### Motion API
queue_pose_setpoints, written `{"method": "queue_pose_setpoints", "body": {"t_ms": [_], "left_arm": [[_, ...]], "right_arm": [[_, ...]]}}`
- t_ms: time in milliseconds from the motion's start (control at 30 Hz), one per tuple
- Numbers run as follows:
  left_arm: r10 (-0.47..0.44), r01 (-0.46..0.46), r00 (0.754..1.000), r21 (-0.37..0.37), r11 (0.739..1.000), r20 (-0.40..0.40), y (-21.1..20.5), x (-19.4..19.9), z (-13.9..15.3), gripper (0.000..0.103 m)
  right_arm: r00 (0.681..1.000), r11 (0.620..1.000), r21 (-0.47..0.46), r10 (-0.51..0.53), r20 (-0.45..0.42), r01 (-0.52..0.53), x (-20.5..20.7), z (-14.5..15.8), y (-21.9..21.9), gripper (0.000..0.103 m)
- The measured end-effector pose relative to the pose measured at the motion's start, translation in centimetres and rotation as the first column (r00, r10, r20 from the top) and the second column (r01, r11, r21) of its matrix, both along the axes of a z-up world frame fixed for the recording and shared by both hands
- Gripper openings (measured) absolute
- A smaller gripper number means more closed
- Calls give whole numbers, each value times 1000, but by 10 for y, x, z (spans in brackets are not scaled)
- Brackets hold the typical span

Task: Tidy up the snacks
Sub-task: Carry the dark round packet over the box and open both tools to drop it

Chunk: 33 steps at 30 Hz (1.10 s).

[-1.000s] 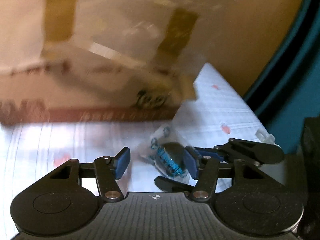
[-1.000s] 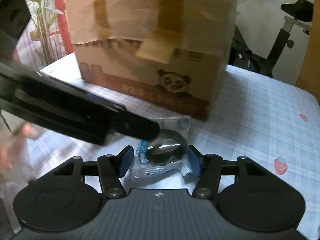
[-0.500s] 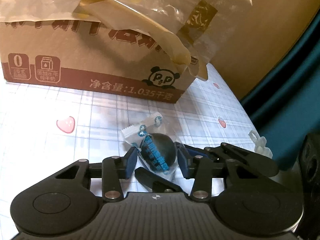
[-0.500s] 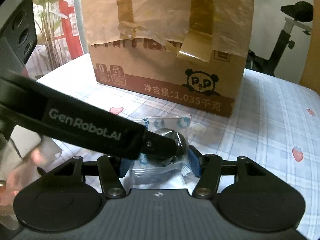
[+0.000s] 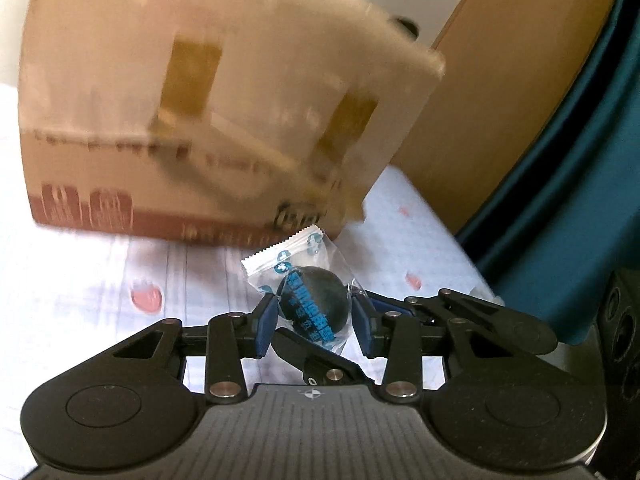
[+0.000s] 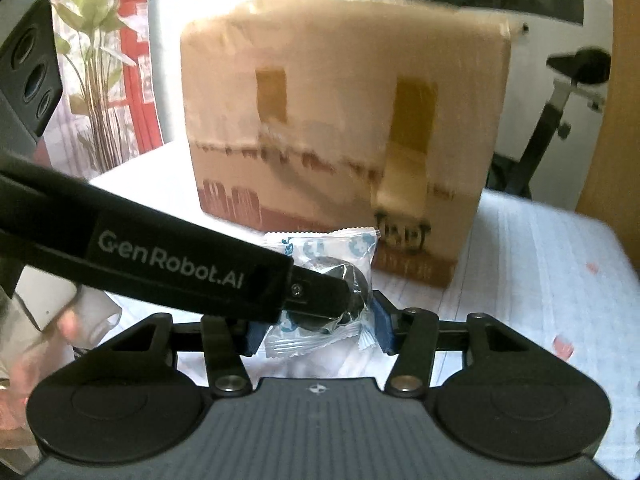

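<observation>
Between both grippers' closing jaws sits one wrapped snack (image 5: 312, 308), gripped; cardboard box (image 6: 344, 128) print blurred

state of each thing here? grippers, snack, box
left gripper: jaws closing, pads against the wrapped snack
right gripper: jaws closing on the same packet
wrapped snack: sealed clear wrapper, dark ball inside, held between both grippers
cardboard box: upright on the checked tablecloth, plastic sheet taped over its front, blurred
</observation>
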<state>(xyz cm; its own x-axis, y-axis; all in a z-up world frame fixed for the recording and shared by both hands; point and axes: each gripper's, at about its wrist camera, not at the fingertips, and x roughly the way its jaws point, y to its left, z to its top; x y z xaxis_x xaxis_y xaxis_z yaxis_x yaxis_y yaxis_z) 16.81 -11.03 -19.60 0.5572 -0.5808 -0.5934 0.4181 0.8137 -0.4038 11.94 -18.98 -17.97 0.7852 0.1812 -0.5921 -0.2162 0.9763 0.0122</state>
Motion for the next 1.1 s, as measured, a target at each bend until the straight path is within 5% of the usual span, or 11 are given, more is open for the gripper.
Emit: {"method": "queue_pose_setpoints", "body": {"t_ms": [333, 600, 967, 1100], "left_arm": [[-4, 13, 977, -42, 999, 215, 15, 0, 83, 43], [5, 8, 962, -46, 999, 271, 18, 42, 138, 43], [7, -11, 984, 23, 1000, 179, 9, 147, 142, 44], [19, -40, 981, 105, 994, 194, 7, 158, 139, 57]], "right_arm": [[980, 999, -49, 7, 199, 3, 8, 79, 17, 55], [958, 998, -63, 37, 284, -20, 54, 133, 19, 55], [988, 999, 36, 1, 157, -6, 171, 137, 1, 56], [992, 997, 32, -71, 102, 69, 185, 128, -8, 58]]}}
